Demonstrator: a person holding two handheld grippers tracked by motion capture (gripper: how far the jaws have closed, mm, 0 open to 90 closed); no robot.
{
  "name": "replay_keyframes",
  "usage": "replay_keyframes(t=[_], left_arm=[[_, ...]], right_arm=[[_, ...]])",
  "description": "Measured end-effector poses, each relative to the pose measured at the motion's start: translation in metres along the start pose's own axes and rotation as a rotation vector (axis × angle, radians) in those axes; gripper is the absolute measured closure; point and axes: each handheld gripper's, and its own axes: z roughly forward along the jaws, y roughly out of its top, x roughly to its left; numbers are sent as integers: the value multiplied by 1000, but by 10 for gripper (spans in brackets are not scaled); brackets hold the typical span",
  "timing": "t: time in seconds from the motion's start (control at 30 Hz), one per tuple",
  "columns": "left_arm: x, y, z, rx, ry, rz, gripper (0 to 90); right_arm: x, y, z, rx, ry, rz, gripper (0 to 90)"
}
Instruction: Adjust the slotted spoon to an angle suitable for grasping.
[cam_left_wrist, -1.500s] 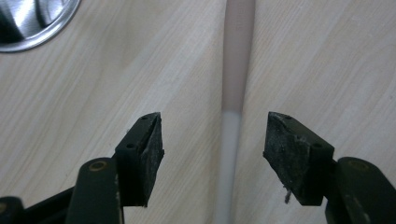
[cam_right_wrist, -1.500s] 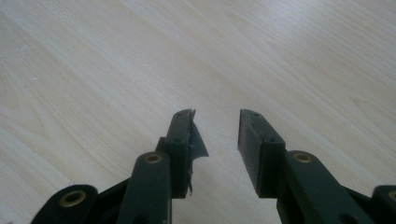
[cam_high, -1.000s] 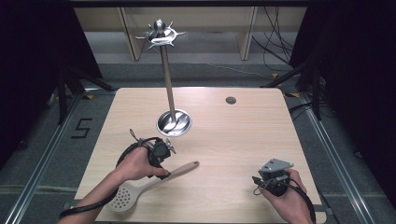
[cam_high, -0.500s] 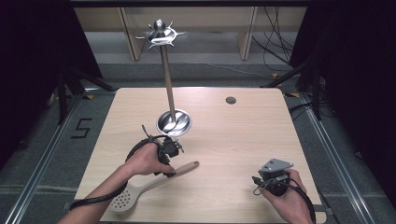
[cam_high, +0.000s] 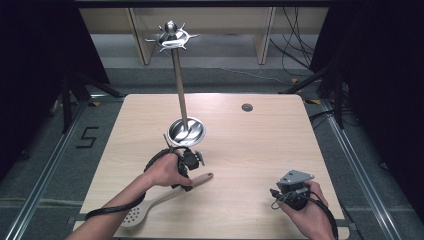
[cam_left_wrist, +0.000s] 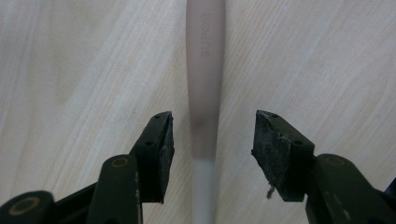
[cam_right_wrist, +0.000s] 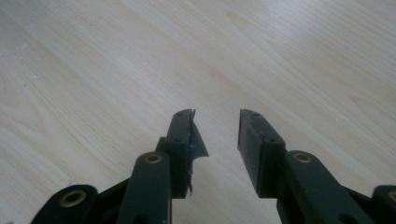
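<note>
Here the left claw (cam_left_wrist: 210, 135) straddles the beige slotted plastic spatula (cam_high: 165, 200) lying on the pale wooden desk (cam_high: 260, 150); its jaws have just been closing, not yet touching the handle, crosswise to its long axis. The right claw (cam_right_wrist: 215, 135) rests released, well apart.

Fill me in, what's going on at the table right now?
A person works at a wooden table with a tool in each hand. The left tool is over the handle of a slotted spoon lying flat on the table; its jaws have just been closing, with the handle between them, but the pads do not press on it yet. The right tool sits open over bare wood near the table's front right. A metal utensil stand with an empty hook crown stands mid-table.
</note>
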Motion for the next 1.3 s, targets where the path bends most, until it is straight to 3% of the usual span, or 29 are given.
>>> replay_keyframes(t=[0.43,0.63,0.67,1.3], left_arm=[[-1,5,11,25,0,11,507],[0,7,15,33,-8,7,532],[-1,7,16,35,-15,-11,541],[5,10,24,65,-32,-12,593]], right_arm=[[-1,0,1,-5,-4,-17,660],[-1,0,1,-6,-4,-18,660],[-1,0,1,-5,-3,-17,660],[0,0,1,-5,-2,-21,660]])
